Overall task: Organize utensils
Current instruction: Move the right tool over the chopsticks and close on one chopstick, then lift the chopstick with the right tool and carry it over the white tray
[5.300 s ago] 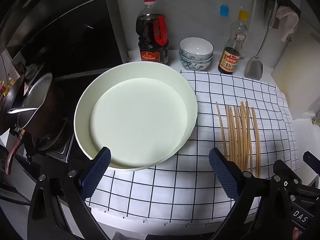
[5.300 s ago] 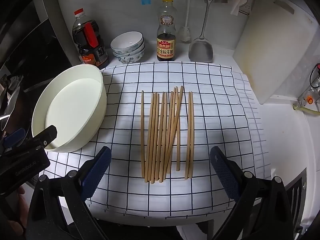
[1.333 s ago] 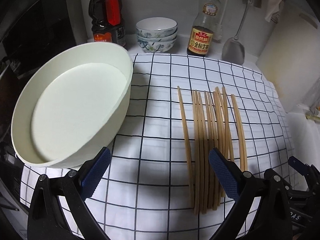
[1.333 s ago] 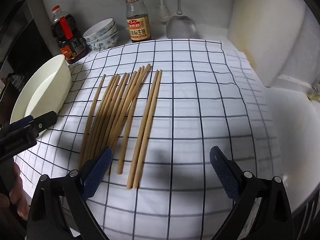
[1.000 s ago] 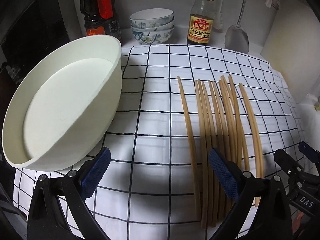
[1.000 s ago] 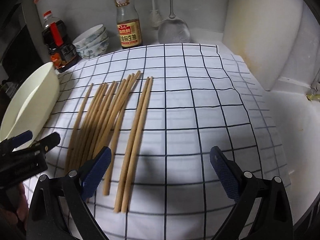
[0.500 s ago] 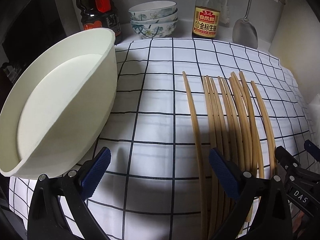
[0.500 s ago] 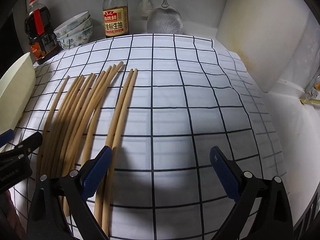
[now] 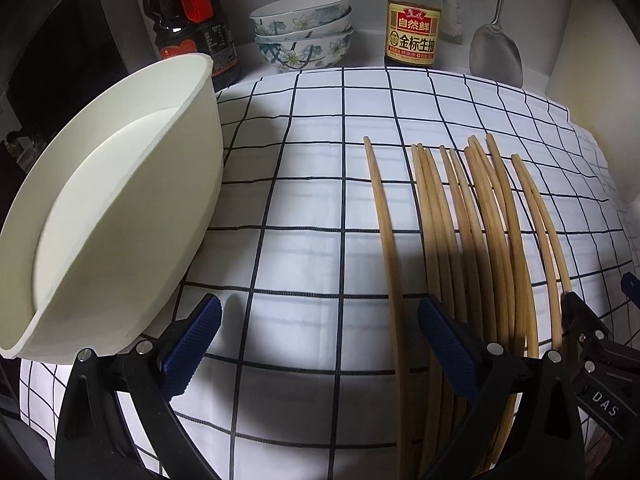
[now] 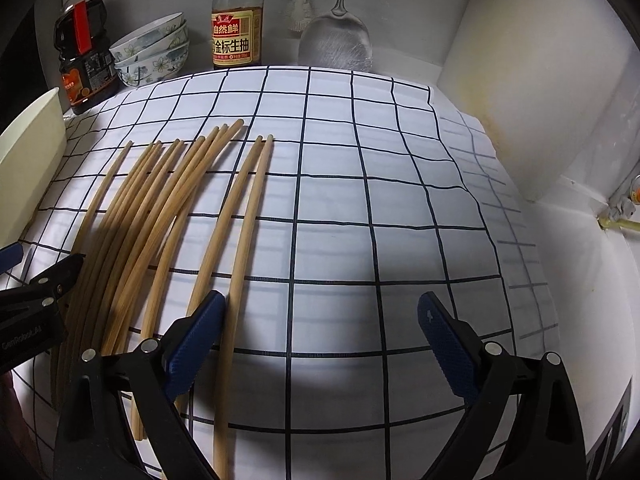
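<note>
Several wooden chopsticks [image 9: 472, 232] lie side by side on the checked cloth [image 9: 304, 208]; they also show in the right wrist view [image 10: 168, 216]. A large cream bowl [image 9: 120, 216] stands at the left. My left gripper [image 9: 318, 330] is open, low over the cloth, its right finger over the left chopsticks. My right gripper [image 10: 320, 330] is open, low over the cloth, its left finger beside the two rightmost chopsticks [image 10: 244, 216]. Both are empty.
At the back wall stand a dark sauce bottle [image 9: 192, 20], stacked floral bowls [image 9: 304, 36], a soy sauce bottle [image 9: 414, 20] and a metal spatula [image 9: 496, 52]. A white cutting board [image 10: 540, 80] leans at the right. The bowl's edge [image 10: 32, 152] shows at the left.
Both grippers have come lower and closer to the chopsticks' near ends. Both stay open. The chopsticks and the bowl have not moved.
</note>
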